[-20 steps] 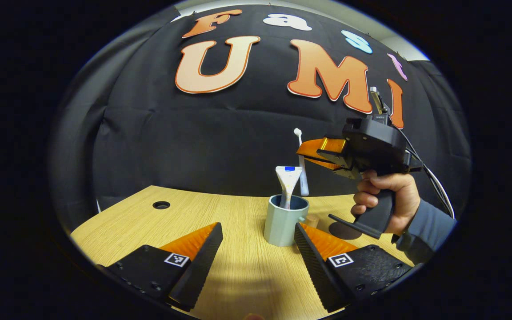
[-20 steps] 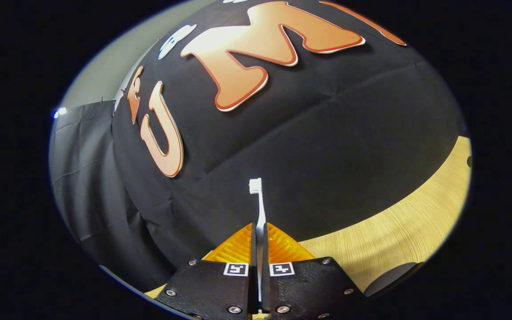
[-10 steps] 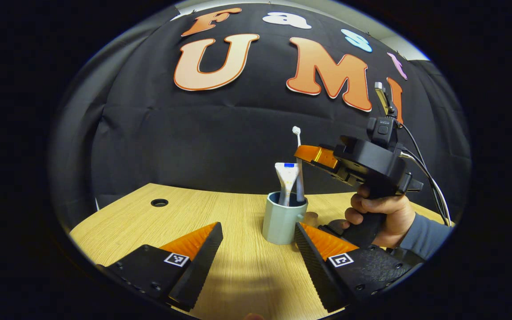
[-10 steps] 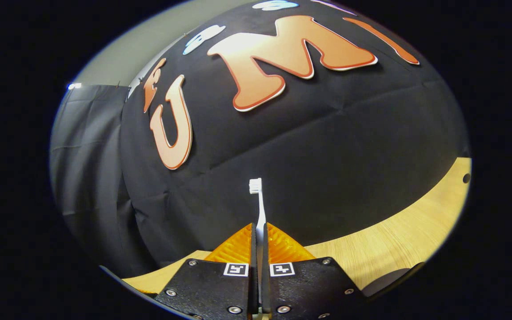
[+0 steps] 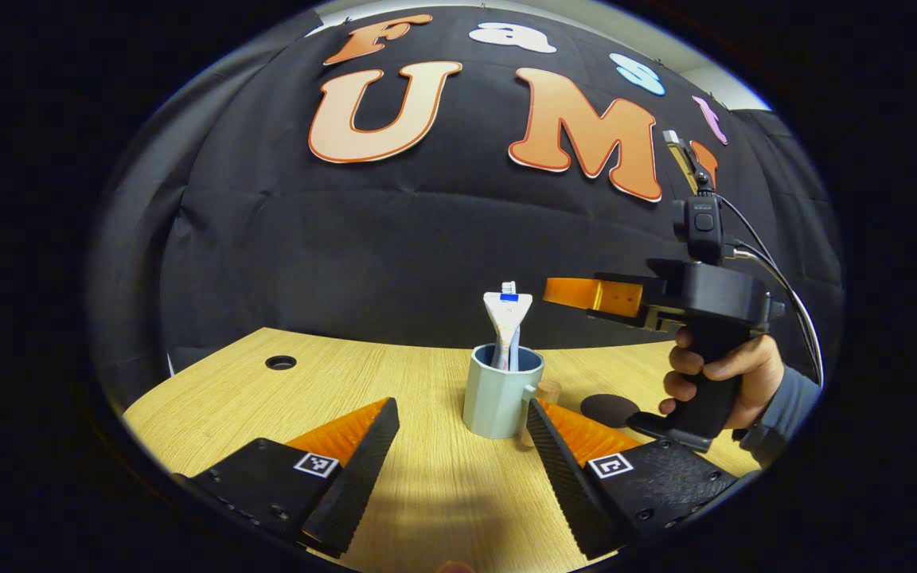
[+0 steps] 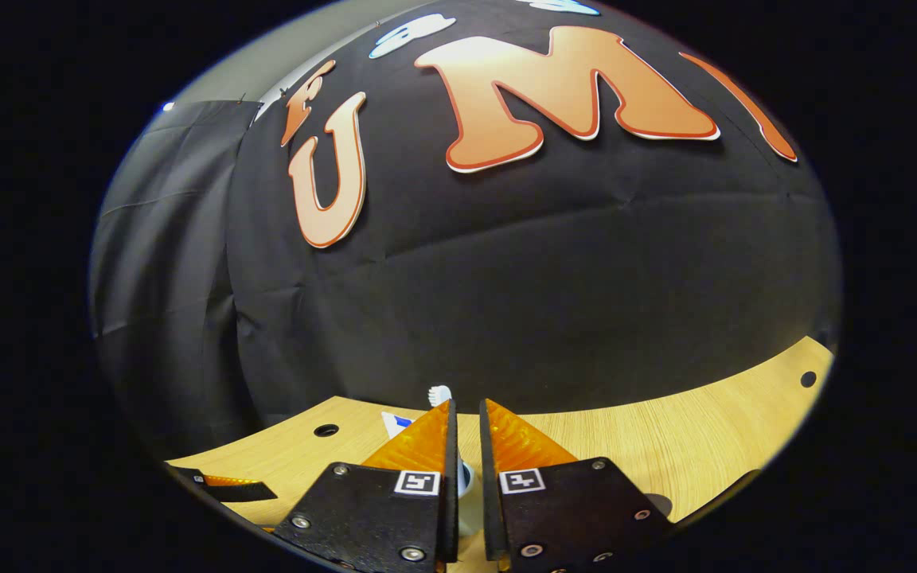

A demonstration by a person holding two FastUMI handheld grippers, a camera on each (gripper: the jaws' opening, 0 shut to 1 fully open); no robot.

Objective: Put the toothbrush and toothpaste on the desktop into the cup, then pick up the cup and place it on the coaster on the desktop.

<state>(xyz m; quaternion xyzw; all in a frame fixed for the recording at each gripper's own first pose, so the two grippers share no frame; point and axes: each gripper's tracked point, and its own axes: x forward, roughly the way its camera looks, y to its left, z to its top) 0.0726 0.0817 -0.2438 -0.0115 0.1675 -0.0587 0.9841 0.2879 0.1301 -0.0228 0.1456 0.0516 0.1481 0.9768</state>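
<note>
cup (image 5: 500, 391): upright on the bench (image 5: 427, 493), handle toward the coaster side.
paste (image 5: 506, 317): tube stands in the cup, cap end down, wide end up.
brush (image 5: 510, 334): in the cup behind the paste, bristle tip just above the tube's top edge; its head also peeks past the right gripper's fingers (image 6: 440, 393).
coaster (image 5: 609, 410): dark disc on the bench, near the cup on its handle side, apart from it.
left gripper (image 5: 458, 446): fingers wide apart, low over the bench, cup standing just beyond and between them.
right gripper (image 5: 562, 291): fingers slightly apart, nothing between them, level above and beside the cup rim; held by a hand (image 5: 713, 374).
step, as judged: loading looks done; the cup lift comes next.
doing it well: take the cup by its wall, squarely, below the rim; keep it upright so the tall paste does not tip it; clear the spare gripper off the path to the coaster; set down centred.
</note>
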